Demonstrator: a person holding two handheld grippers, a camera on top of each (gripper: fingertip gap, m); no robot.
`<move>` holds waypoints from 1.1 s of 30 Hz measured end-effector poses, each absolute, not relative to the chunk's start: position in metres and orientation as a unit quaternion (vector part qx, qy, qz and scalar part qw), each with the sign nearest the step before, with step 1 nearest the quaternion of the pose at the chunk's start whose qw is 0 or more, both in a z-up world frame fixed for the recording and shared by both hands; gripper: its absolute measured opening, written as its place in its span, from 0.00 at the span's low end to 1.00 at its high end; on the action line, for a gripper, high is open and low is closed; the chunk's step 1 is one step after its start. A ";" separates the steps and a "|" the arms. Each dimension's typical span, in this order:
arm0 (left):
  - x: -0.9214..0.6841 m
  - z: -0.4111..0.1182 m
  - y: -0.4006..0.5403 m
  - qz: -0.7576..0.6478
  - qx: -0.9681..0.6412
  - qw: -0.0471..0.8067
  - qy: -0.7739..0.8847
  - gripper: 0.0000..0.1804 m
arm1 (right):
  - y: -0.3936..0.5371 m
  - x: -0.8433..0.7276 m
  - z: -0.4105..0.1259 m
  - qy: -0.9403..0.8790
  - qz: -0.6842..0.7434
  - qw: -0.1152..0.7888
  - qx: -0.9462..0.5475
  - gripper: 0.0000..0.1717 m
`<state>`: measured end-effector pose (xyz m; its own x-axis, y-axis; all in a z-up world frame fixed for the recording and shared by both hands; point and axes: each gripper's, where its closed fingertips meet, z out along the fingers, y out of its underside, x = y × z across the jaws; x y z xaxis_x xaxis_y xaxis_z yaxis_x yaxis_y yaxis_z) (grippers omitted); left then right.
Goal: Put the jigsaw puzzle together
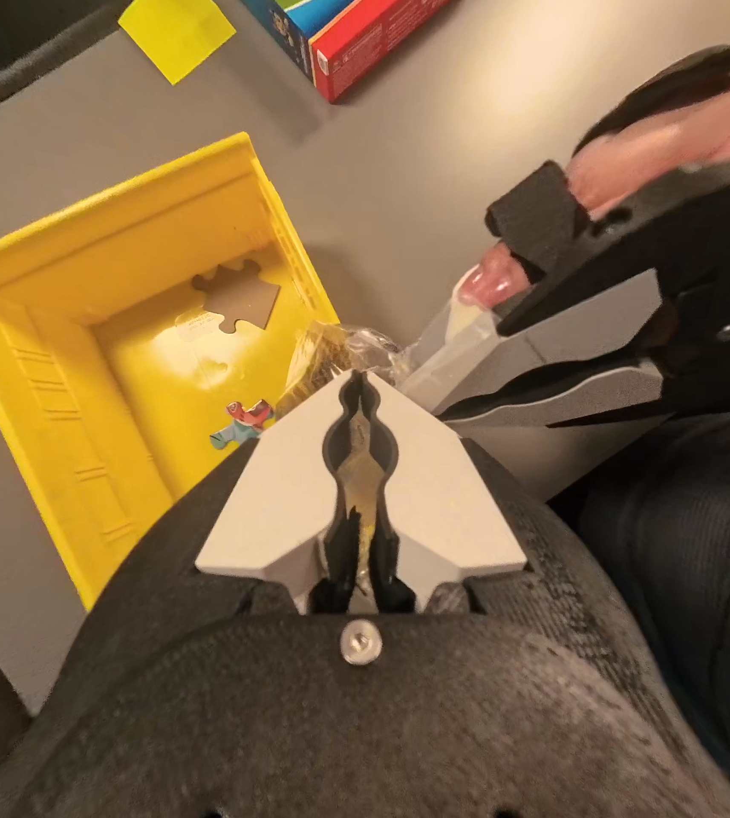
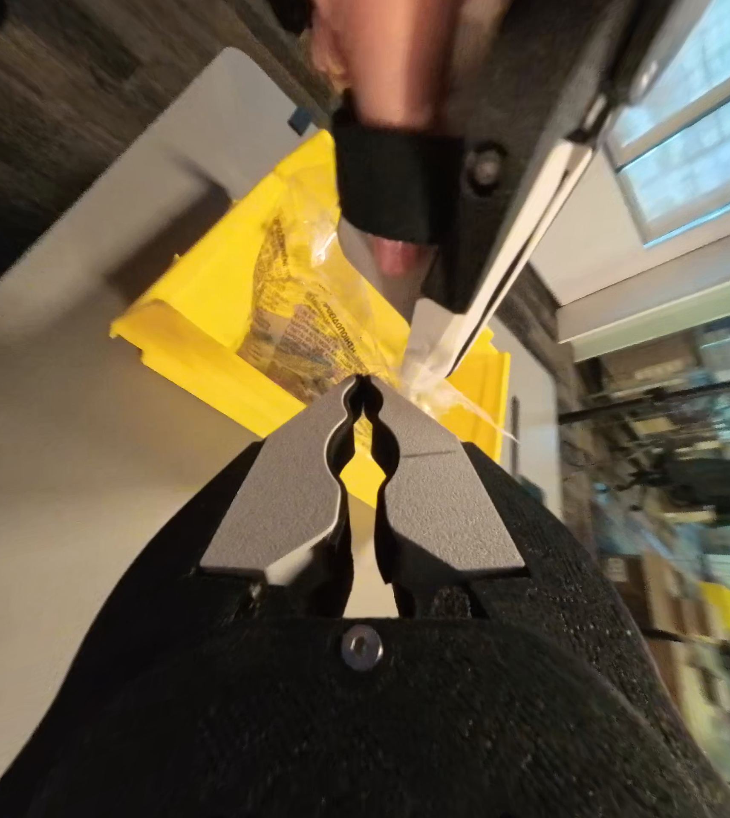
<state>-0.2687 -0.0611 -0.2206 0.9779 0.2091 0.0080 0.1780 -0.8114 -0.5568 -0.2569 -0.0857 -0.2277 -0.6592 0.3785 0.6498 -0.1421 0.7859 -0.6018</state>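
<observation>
Together, both tools pinch a clear plastic bag (image 1: 354, 343) above a yellow bin (image 1: 102, 274) on the grey tabletop (image 1: 398, 186). Only the left wrist view shows puzzle pieces (image 1: 239, 296) inside the bin and a colourful box (image 1: 354, 40) beyond. The left tool (image 1: 359, 376) is closed on the bag's edge. The right wrist view shows the bag's printed side and the right tool (image 2: 361, 381) closed on it.
</observation>
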 end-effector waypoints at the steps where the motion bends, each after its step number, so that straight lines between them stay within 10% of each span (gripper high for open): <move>1: -0.267 -0.221 -0.061 0.013 -0.951 0.288 -0.109 0.00 | -0.085 -0.257 -0.227 -0.850 0.305 0.428 -0.048 0.00; 15: -0.256 -0.181 -0.050 -0.093 -0.907 0.385 -0.142 0.07 | -0.084 -0.251 -0.229 -0.788 0.214 0.570 0.090 0.00; 24: -0.269 -0.238 -0.069 -0.069 -0.951 0.222 -0.202 0.24 | -0.086 -0.249 -0.229 -0.780 0.211 0.579 0.104 0.00; 29: -0.245 -0.248 -0.062 -0.189 -0.942 0.213 -0.180 0.00 | -0.089 -0.246 -0.233 -0.788 0.213 0.567 0.113 0.00; 33: -0.282 -0.261 -0.076 0.020 -0.979 0.176 -0.102 0.00 | -0.085 -0.253 -0.240 -0.820 0.204 0.530 0.075 0.00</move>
